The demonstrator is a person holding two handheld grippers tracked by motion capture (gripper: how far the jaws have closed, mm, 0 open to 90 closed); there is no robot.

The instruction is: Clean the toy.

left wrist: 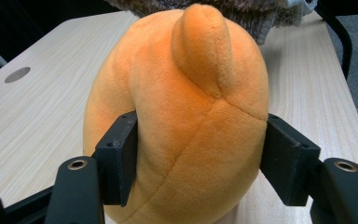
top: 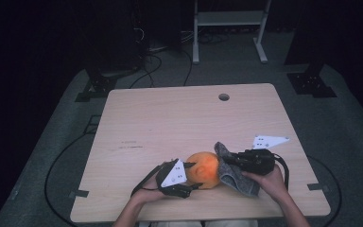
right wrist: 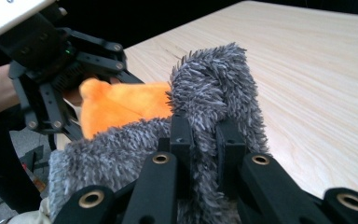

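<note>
Right gripper pinching a grey cloth against an orange plush toy

The right gripper [right wrist: 204, 140] has its black jaws closed on a fold of the shaggy grey cloth [right wrist: 214, 88], which drapes against the orange plush toy [right wrist: 116, 105]; beyond, the left gripper [right wrist: 74, 70] clasps the toy's far side above the pale wooden table [right wrist: 317, 84]

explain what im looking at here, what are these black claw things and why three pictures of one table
A person sits at a light wooden table, holding a hand-operated black gripper in each hand. One picture looks down from above; the other two come from cameras riding on each gripper. The left gripper clamps a round orange plush toy from both sides. The right gripper is shut on a shaggy grey cloth, which it presses against the toy.
</note>
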